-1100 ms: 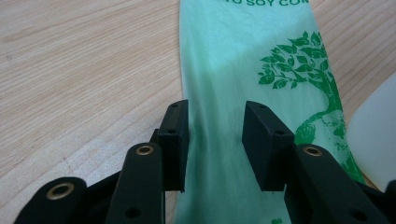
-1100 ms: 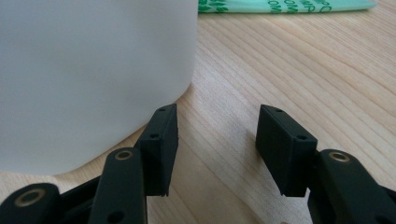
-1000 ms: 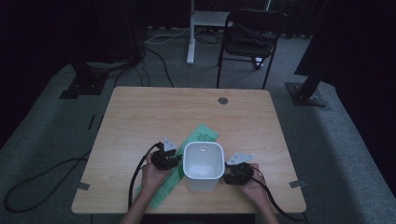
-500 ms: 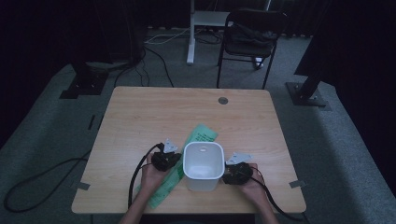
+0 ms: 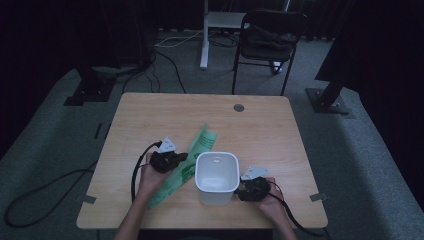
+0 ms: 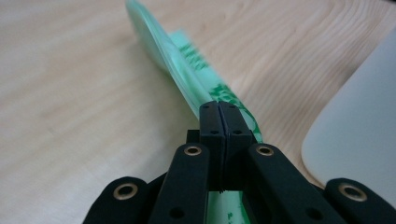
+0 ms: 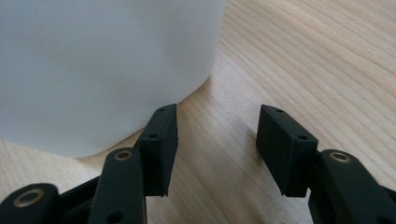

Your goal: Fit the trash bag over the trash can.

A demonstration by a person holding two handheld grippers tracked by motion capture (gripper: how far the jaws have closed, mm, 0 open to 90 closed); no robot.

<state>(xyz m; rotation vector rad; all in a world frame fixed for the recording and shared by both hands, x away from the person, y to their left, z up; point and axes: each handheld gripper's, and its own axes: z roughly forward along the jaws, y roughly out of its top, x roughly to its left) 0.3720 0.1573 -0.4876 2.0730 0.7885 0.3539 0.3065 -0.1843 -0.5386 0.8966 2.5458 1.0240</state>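
Your left tongs [image 6: 218, 122] stayed clamped on the green bin liner [image 6: 187, 70] beside the white bin [image 5: 216, 176]; right tongs [image 7: 217, 140] waited open, empty; nothing shifted, lining not begun.

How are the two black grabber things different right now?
The left gripper has its jaws pressed together, pinching the green bag; the right gripper has its jaws apart and holds nothing. The left gripper is over the bag, left of the white bin; the right gripper is low over the bare table, beside the bin's right wall. Both are black and held in a person's hands.
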